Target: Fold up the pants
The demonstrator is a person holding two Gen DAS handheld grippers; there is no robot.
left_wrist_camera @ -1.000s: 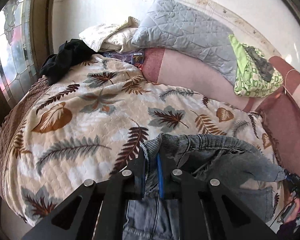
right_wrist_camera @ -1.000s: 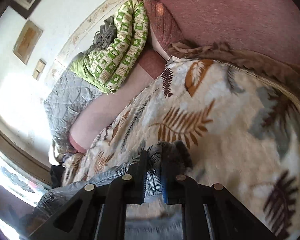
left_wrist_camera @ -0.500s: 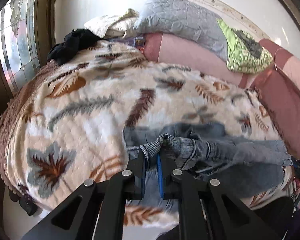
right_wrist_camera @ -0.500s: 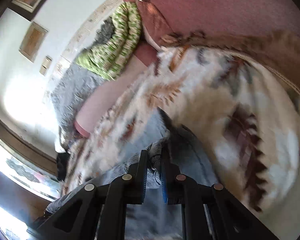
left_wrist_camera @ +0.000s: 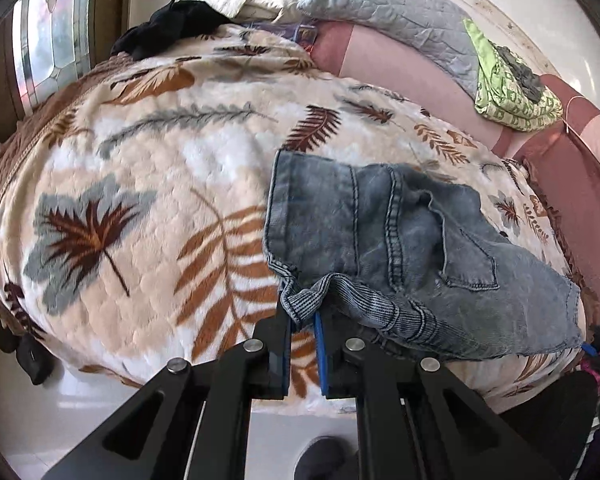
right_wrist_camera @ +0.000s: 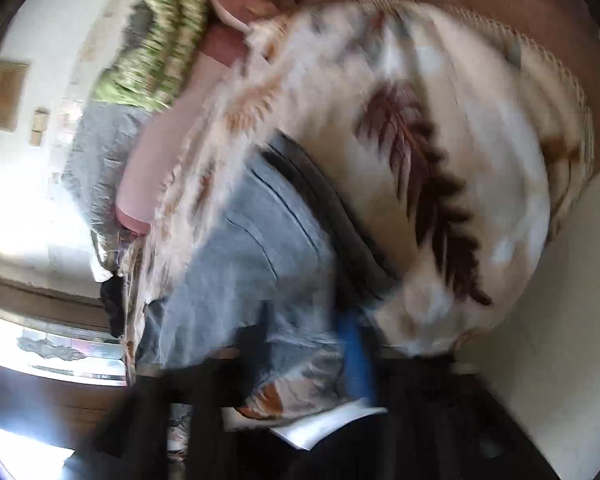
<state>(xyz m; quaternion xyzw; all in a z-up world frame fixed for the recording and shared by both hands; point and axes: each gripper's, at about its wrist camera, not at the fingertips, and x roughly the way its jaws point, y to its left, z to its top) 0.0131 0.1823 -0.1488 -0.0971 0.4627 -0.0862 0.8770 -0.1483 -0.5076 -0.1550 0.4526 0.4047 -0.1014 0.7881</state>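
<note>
Your pants [left_wrist_camera: 404, 248] lay on the leaf-print blanket [left_wrist_camera: 148, 208] near the bed's front edge, doubled into a short stack showing a back pocket and seams. I judged the fold part done: one fold was laid, while the near ribbed hem sat rumpled and unsquared, and a further fold and smoothing seemed left. Your left gripper [left_wrist_camera: 303, 330] was nearly closed, pinching that ribbed denim corner. Your right gripper [right_wrist_camera: 300, 356] was too blurred in its own view; I could not tell whether it gripped anything. The denim was faded blue-grey, thick and creased along its lower edge.
</note>
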